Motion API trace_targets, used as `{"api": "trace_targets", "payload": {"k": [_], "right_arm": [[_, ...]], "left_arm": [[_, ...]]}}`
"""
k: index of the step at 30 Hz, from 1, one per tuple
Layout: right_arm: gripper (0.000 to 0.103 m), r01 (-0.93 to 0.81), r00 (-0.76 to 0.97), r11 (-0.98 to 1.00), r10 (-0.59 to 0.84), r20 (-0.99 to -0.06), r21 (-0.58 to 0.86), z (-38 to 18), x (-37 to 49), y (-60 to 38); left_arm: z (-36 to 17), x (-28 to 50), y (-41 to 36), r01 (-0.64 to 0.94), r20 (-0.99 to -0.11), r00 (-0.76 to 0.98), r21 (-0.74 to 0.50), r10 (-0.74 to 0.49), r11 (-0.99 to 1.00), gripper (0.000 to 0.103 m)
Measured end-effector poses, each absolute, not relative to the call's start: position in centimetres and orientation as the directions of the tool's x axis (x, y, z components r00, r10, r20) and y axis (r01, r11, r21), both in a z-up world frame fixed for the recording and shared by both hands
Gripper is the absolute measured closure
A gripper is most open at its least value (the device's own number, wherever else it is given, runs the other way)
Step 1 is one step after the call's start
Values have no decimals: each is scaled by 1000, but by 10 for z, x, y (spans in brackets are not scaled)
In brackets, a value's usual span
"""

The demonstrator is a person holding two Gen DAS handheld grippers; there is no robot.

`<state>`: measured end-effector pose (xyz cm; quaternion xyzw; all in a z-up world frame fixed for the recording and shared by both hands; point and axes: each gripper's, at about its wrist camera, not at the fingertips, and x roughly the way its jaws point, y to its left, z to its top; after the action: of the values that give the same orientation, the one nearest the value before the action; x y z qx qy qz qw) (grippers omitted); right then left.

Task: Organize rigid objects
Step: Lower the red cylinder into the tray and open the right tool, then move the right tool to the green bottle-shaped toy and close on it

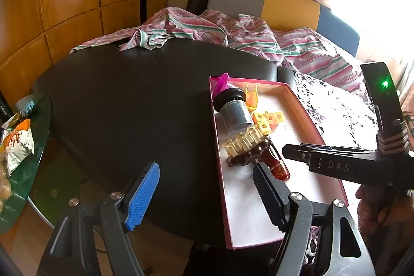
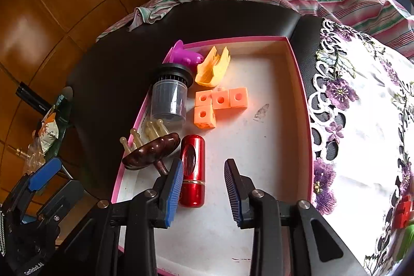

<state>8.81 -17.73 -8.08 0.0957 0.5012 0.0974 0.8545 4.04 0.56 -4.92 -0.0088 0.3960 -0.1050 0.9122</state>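
While the red cylinder (image 2: pixel 192 170) lies on the white floor of the pink-rimmed box (image 2: pixel 297 84), its long axis runs nearly straight up and down the right wrist frame, rounded ends toward top and bottom, with a thin gold band near the lower end. It sits low and left of centre, just inside the right gripper's (image 2: pixel 204 188) left blue pad, which it seems to touch; the jaws stand apart with bare floor between them, so nothing is clamped. Just left of it lies a dark brown massager (image 2: pixel 151 150) with pale knobs, and above sit a grey jar (image 2: pixel 169 101), orange cubes (image 2: pixel 220 101), a yellow piece (image 2: pixel 213 67) and a purple piece (image 2: pixel 183 56). From the left wrist view the cylinder (image 1: pixel 278 167) slants toward lower right, partly hidden by the left gripper's (image 1: pixel 207 195) dark finger; those jaws are spread wide and empty over the black table (image 1: pixel 134 100). Only this view shows the right tool's body lettered "DAS" (image 1: pixel 339 166) and a green light; only the other shows the floral cloth's (image 2: pixel 362 120) purple embroidery clearly.
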Motion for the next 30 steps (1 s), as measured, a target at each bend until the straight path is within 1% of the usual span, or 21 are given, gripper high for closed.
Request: {"api": "trace_targets", "payload": {"k": [13,15,30], "right_arm": [[70,-47,531,968,232,-815,245,-67,76,-189],[69,-43,540,968,230,-810,247,-64,74,-193],[68,37,599,965,188,-778,261,-47,59,-238]], "left_arm": [[-46,36,-3,211,-717,667,-80,-204,974,27],[-46,35,-5,216,-718,665,-77,-204,973,27],[-46,33,-22,260,-724,656,-49,-214,964,27]]}}
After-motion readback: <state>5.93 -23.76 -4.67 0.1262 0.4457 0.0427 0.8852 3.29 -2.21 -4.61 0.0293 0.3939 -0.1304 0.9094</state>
